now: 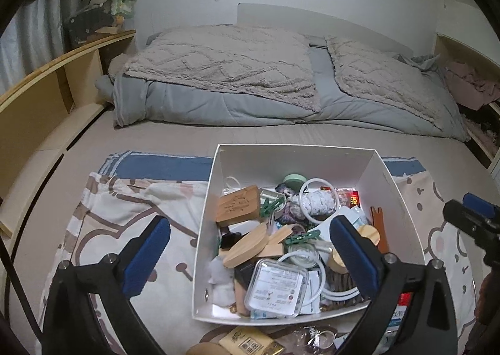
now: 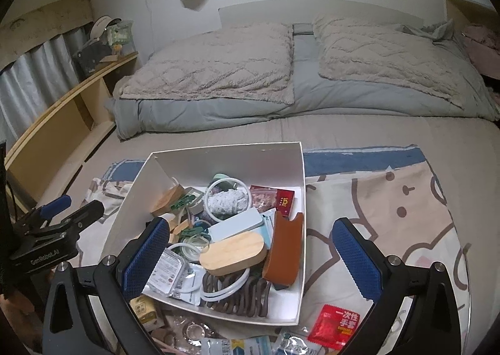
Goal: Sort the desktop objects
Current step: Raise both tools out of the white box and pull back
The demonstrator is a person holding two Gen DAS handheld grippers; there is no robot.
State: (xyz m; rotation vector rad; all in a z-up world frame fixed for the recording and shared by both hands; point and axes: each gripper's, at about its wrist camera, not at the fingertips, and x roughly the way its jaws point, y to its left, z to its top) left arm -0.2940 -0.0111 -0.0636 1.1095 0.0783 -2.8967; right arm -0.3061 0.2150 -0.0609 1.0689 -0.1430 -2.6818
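Observation:
A white box (image 1: pixel 206 217) (image 2: pixel 300 198) stands on a patterned cloth on the bed. It is full of small things: wooden blocks (image 1: pixel 239 205), a clear plastic case (image 1: pixel 275 289), white rings (image 1: pixel 318 200), green clips, a wooden oval case (image 2: pixel 232 253), a brown leather sleeve (image 2: pixel 282 253), a red packet (image 2: pixel 284 200). My left gripper (image 1: pixel 250 256) is open and empty above the box's near side. My right gripper (image 2: pixel 251 256) is open and empty, its fingers straddling the box's right part. Each gripper shows at the other view's edge (image 1: pixel 472 220) (image 2: pixel 59 223).
Loose items lie on the cloth in front of the box: a red packet (image 2: pixel 336 325), plastic-wrapped packets (image 2: pixel 237 345), a yellow carton (image 2: pixel 145 308), a yellow box (image 1: pixel 250 344). Folded blankets (image 1: pixel 225 64) lie at the bed's far end. A wooden shelf (image 1: pixel 47 98) runs along the left.

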